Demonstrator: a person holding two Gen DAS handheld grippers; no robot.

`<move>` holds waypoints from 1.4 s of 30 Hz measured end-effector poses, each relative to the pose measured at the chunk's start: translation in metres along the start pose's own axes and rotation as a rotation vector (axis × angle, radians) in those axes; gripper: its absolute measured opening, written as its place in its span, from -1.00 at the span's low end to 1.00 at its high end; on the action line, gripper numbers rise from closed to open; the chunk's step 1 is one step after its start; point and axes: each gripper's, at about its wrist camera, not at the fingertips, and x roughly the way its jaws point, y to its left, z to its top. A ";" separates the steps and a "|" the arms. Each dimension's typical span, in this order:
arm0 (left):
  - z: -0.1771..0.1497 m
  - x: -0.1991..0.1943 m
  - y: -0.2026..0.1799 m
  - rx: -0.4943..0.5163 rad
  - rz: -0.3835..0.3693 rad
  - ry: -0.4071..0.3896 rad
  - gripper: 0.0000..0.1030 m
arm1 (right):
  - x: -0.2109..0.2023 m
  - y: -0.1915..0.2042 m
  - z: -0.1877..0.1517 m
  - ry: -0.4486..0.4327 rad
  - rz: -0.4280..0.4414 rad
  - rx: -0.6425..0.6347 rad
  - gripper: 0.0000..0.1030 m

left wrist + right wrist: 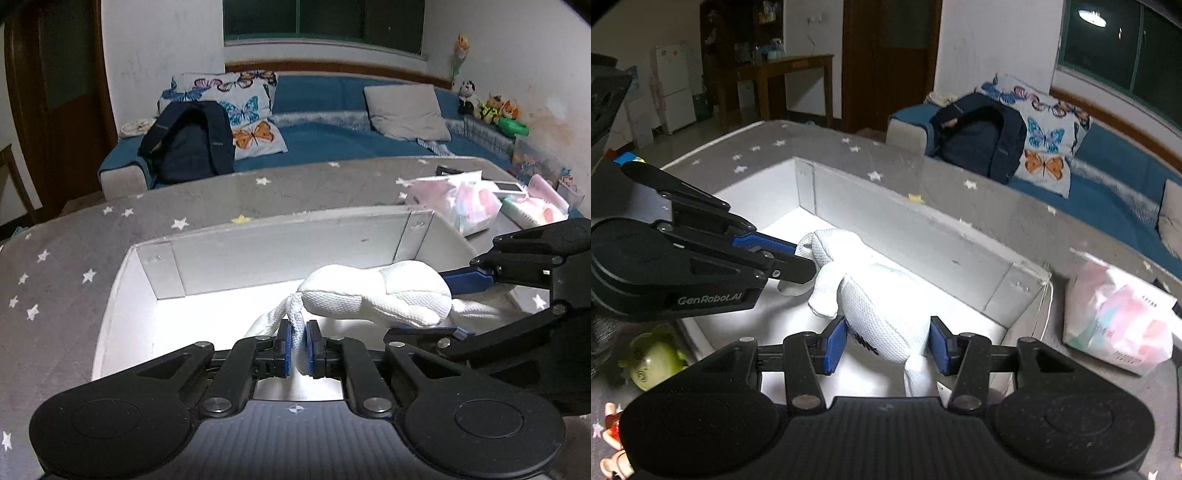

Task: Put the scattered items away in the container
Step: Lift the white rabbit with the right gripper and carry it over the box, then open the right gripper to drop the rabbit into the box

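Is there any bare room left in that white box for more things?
Yes. The white box has bare floor along its far wall, beyond the white plush toy. Outside, it is crowded near the pink packet and the green toy.

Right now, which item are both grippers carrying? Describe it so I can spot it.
Find the white box on the grey star-patterned table. Above its floor hangs a white knitted stuffed toy, the only all-white soft item, unlike the pastel packets beside the box.

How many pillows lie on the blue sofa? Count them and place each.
3. Two butterfly-print pillows are stacked at the sofa's left end behind the dark backpack; one plain grey pillow leans toward the right end. The backpack may hide more.
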 end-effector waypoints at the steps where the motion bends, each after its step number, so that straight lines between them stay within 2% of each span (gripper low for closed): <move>1: -0.001 0.002 0.000 0.003 0.003 0.003 -0.79 | 0.003 0.000 -0.001 0.009 -0.004 -0.003 -0.07; 7: 0.001 -0.001 0.000 0.001 0.002 -0.002 -0.78 | 0.009 0.005 -0.004 0.028 -0.035 -0.004 -0.04; 14: 0.001 -0.011 -0.001 -0.006 0.007 -0.022 -0.75 | 0.003 0.004 -0.006 -0.003 -0.073 0.013 0.15; 18: 0.000 -0.018 -0.002 -0.012 0.007 -0.031 -0.74 | -0.004 0.003 -0.006 -0.017 -0.075 0.029 0.17; 30: -0.011 -0.051 -0.009 -0.017 0.008 -0.080 -0.74 | -0.045 0.010 -0.010 -0.104 -0.068 0.052 0.17; 42: -0.035 -0.092 -0.018 -0.048 -0.015 -0.129 -0.74 | -0.093 0.040 -0.033 -0.177 -0.051 0.032 0.17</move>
